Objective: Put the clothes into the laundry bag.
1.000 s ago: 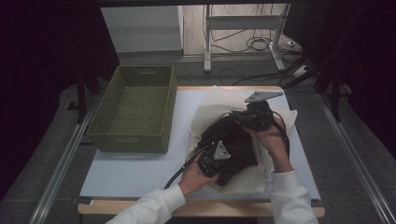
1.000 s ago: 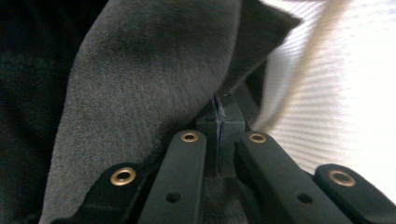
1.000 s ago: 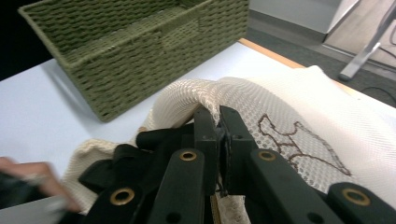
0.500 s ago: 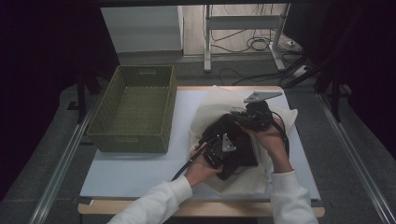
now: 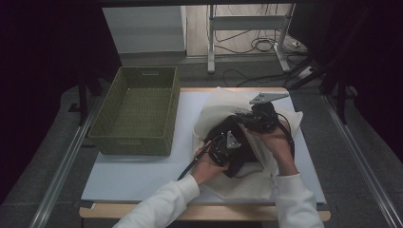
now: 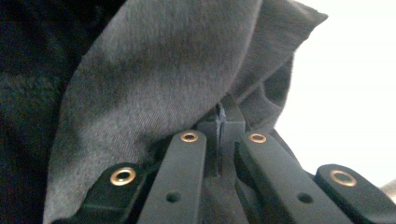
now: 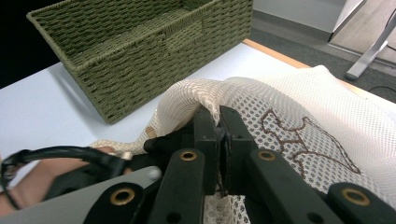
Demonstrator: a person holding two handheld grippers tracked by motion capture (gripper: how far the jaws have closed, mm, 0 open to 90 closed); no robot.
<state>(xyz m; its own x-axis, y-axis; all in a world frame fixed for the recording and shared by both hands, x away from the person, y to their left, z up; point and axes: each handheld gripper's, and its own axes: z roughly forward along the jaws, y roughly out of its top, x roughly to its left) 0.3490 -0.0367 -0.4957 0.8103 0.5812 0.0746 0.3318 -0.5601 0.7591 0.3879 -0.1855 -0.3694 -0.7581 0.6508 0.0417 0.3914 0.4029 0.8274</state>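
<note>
A cream mesh bag [image 5: 223,102] lies on the white table, with a dark garment [image 5: 243,159] bunched in its mouth. My left gripper [image 5: 228,142] is among the dark folds. In the left gripper view its jaws [image 6: 219,116] stand shut on a fold of the dark grey cloth [image 6: 163,70]. My right gripper [image 5: 248,119] sits at the far side of the bag's opening. In the right gripper view it [image 7: 218,116] is shut on the rim of the mesh bag [image 7: 289,102], which bears a brown stitched outline.
A green woven basket [image 5: 138,109] stands on the left part of the table [image 5: 142,166], also near in the right gripper view [image 7: 140,37]. Metal rails run along both sides of the table. Desk legs and cables lie on the floor beyond.
My left hand has carried the dark cloth away from the table's front edge, further into the bag's mouth. The right gripper has kept still on the rim.
</note>
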